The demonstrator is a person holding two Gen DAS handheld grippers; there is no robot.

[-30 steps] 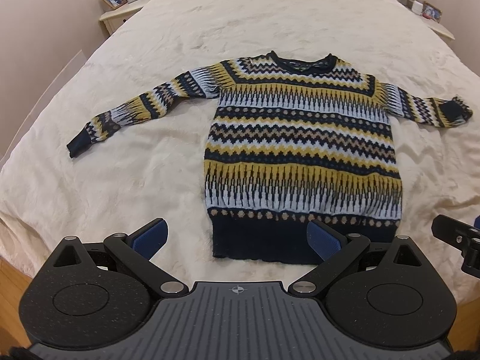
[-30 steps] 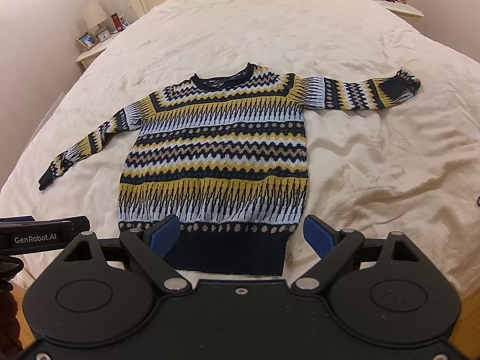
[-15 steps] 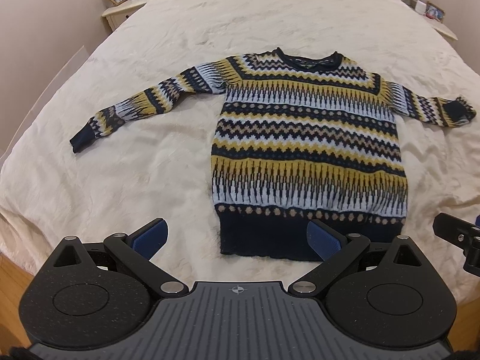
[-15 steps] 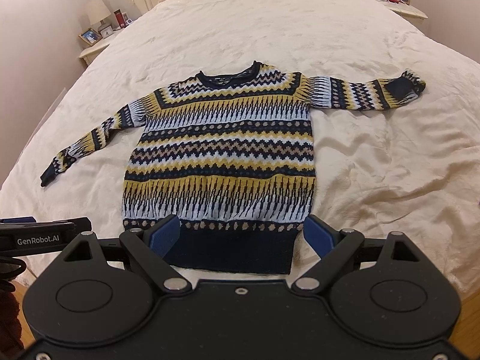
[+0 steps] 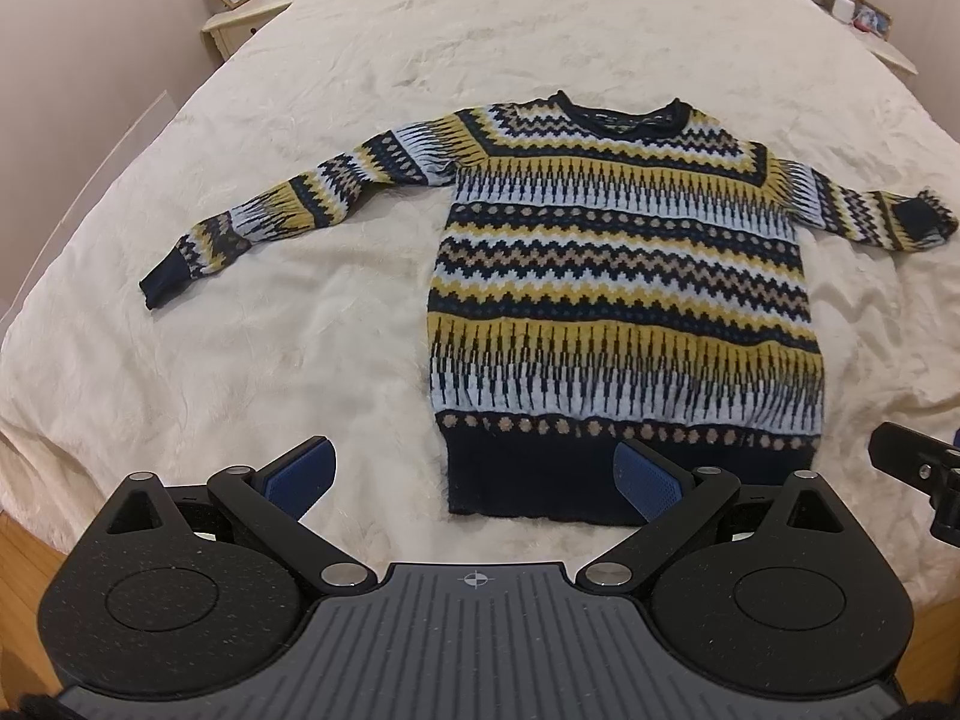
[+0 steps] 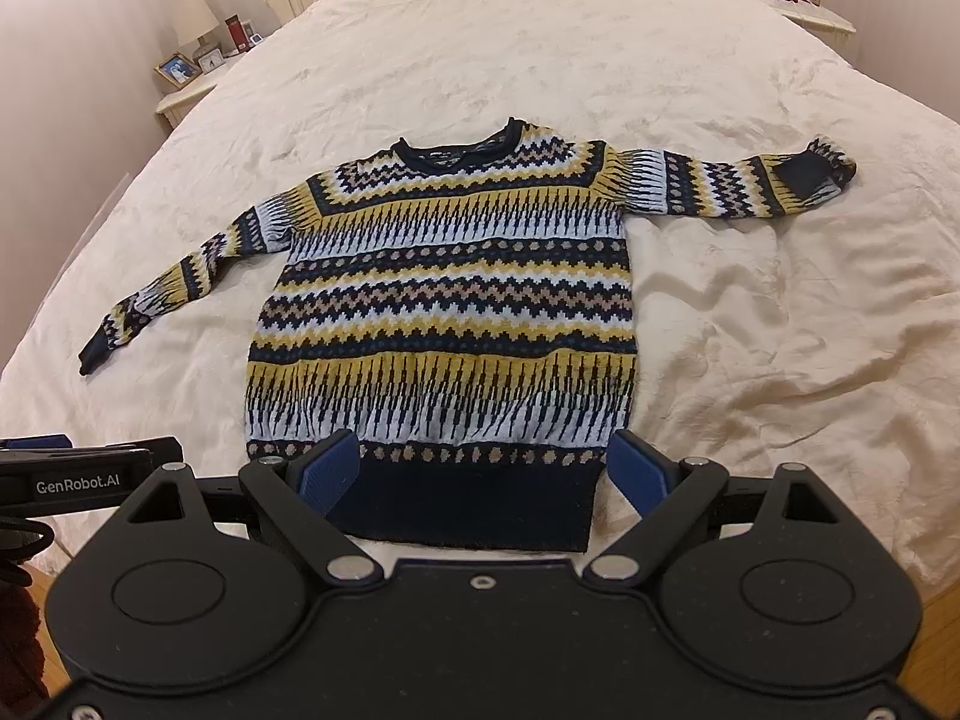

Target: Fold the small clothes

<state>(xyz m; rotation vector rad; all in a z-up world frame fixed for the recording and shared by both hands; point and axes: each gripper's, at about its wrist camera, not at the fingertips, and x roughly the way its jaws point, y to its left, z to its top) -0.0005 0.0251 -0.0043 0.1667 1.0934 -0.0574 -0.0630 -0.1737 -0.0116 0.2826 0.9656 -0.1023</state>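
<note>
A patterned sweater point(image 5: 624, 276) is lying flat and face up on the cream bedspread point(image 5: 336, 60) of a large bed, with its dark neckline pointing toward the far end and its dark hem band lying near the near edge of the mattress. Both sleeves are spreading outward: the left sleeve is angling out and down toward the near left, and the right sleeve is reaching almost straight out to the right, with its cuff end folded back on itself. The left gripper point(image 5: 474, 474) is hovering above the near edge of the bed with its blue-padded jaws standing wide apart and gripping nothing; its right pad is overlapping the hem band in the view, and its left pad is showing over bare bedspread. The right gripper point(image 6: 483, 471) is hovering over the hem as well, jaws spread wide and empty, with the pads framing the right part of the hem band. A nightstand point(image 6: 183, 96) carrying a lamp and a picture frame is standing at the far left of the bed, and another nightstand point(image 6: 807, 12) is standing at the far right.
</note>
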